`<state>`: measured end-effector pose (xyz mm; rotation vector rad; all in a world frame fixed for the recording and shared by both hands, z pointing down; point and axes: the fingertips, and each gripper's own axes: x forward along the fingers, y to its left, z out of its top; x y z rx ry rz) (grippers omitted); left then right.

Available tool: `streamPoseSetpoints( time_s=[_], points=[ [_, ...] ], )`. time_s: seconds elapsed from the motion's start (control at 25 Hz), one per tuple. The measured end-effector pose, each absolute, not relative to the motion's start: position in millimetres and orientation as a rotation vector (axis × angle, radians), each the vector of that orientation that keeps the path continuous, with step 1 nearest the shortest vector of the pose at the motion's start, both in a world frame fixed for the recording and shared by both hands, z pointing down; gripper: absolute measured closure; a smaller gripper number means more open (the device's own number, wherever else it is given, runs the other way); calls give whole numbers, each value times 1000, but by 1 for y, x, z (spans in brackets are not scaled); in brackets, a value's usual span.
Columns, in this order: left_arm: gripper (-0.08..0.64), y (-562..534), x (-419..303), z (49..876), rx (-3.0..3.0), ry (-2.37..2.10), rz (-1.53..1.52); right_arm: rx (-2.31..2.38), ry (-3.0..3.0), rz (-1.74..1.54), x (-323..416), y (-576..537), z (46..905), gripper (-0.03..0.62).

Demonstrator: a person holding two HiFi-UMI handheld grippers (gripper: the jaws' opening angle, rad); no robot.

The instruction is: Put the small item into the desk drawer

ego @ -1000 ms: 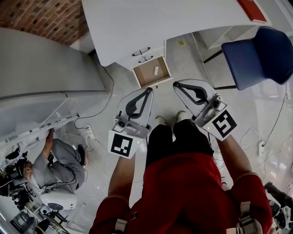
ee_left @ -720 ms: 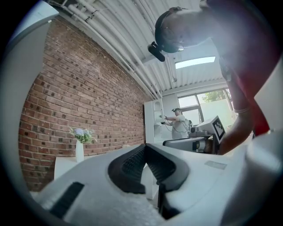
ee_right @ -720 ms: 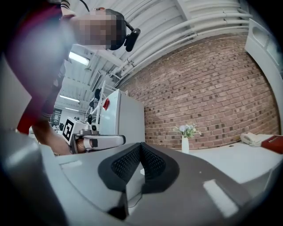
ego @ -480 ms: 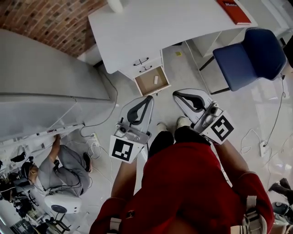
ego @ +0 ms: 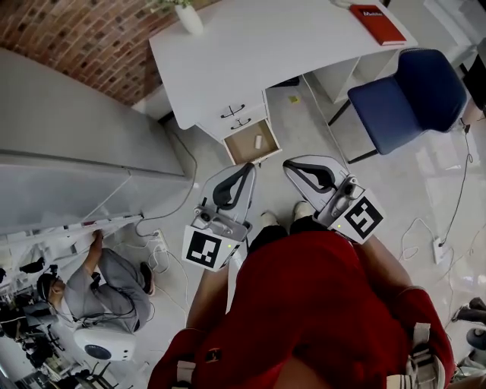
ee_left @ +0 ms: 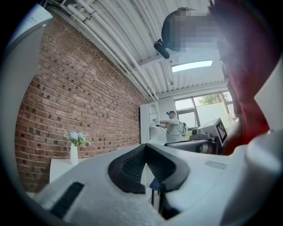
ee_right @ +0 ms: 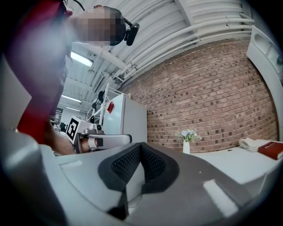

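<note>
**Small item lies in the open drawer; both tools closed and empty**

The small item [ego: 259, 141], pale and oblong, is seen on the floor of the drawer [ego: 240, 152]. The drawer is pulled out from the white surface [ego: 258, 45], below two shut drawer fronts with dark handles [ego: 234, 112].

The left tool [ego: 248, 169] and the right tool [ego: 288, 163] are held side by side, apart from the drawer, which lies at 12 o'clock from them. In each gripper view the black ribbed pads are pressed together at the tips, with nothing between them.

A black-and-white square marker is carried on each tool's cube [ego: 205, 247]; no lettering is shown on them.

On the surface, a red book [ego: 377, 23] lies at 1 o'clock from the drawer. White print is visible on its cover but is too small to be read. A white vase [ego: 188, 17] with flowers stands at 11 o'clock, near the brick wall [ego: 83, 30]. A blue chair [ego: 410, 95] is placed at 2 o'clock from the tools. A second person [ego: 106, 281] is crouched on the floor at 8 o'clock.
</note>
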<state>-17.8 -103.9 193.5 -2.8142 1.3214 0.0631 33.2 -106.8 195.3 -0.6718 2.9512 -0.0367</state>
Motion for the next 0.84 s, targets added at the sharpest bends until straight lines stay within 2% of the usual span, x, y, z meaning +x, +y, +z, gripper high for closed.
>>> streamPoseSetpoints(
  time_s=[0.84],
  points=[
    [554, -104, -21, 198, -2845, 1297, 103, -745, 2957, -51, 40, -106, 196, 581]
  ],
)
